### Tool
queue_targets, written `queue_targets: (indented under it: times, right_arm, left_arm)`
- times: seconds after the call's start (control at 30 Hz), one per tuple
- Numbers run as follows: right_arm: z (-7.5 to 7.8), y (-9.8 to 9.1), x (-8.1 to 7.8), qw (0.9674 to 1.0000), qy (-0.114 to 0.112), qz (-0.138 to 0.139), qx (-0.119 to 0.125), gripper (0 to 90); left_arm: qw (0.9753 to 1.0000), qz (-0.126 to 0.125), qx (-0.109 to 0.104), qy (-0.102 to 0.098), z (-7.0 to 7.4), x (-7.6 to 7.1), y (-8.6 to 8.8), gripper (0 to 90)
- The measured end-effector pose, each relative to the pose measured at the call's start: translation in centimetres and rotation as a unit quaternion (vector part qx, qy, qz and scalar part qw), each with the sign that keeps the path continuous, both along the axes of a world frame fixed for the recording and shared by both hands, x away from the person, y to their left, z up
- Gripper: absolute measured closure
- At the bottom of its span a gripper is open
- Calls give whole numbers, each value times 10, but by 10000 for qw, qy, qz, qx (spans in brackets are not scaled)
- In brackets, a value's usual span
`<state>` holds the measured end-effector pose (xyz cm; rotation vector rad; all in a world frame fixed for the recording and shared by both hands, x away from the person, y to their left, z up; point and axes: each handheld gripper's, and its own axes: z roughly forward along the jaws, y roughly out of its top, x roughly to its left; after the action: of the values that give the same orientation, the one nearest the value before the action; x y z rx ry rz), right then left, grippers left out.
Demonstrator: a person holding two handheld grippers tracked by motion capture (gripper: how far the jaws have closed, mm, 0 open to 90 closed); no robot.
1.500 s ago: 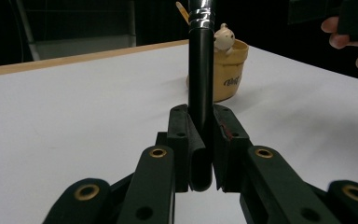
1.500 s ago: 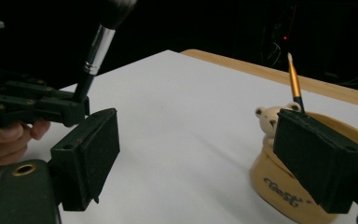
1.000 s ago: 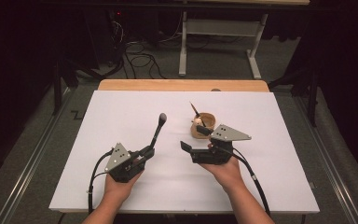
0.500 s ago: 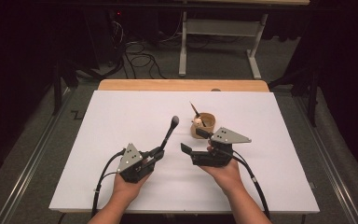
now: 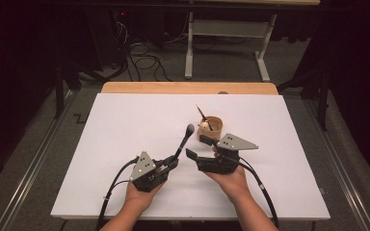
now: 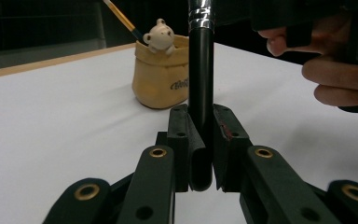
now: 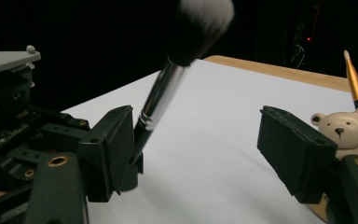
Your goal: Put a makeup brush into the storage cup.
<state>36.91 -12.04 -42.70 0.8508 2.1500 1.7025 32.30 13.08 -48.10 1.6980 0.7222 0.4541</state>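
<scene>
My left gripper (image 5: 172, 163) is shut on the black handle of a makeup brush (image 5: 184, 139), which tilts up and away with its bristle head on top. In the left gripper view the handle (image 6: 200, 70) stands clamped between the pads. My right gripper (image 5: 200, 147) is open. Its jaws have just been closing, and nothing is pressed between them. In the right gripper view the brush (image 7: 168, 88) rises just beyond the left jaw. A tan pot (image 5: 211, 126) with a bear figure (image 7: 342, 128) and a thin brush (image 5: 202, 113) stands just behind the right gripper.
Everything rests on a white board (image 5: 125, 125) laid over a wooden table (image 5: 188, 87). The right hand's fingers (image 6: 335, 79) are close to the held brush. Cables trail from both grippers toward the near edge. Dark floor, cables and a table frame lie beyond.
The left gripper has carried the brush rightward, close to the right gripper and the pot. The right hand has stayed put, and its jaws stand a little narrower.
</scene>
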Motion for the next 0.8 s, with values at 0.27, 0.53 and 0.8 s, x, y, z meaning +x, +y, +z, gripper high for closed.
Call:
queue_targets:
  times: [0.27,0.53,0.8]
  right_arm:
    - [-3,0,0,9995,215,105,212,354]
    - [-6,1,1,9977,404,207,502,431]
    - [-8,4,1,9952,595,300,716,500]
  left_arm:
    - [10000,0,-10,1,-2,-1,-4,790]
    - [10000,1,-94,2,-3,-2,-7,790]
    - [9999,-27,-106,-3,-4,-3,-12,790]
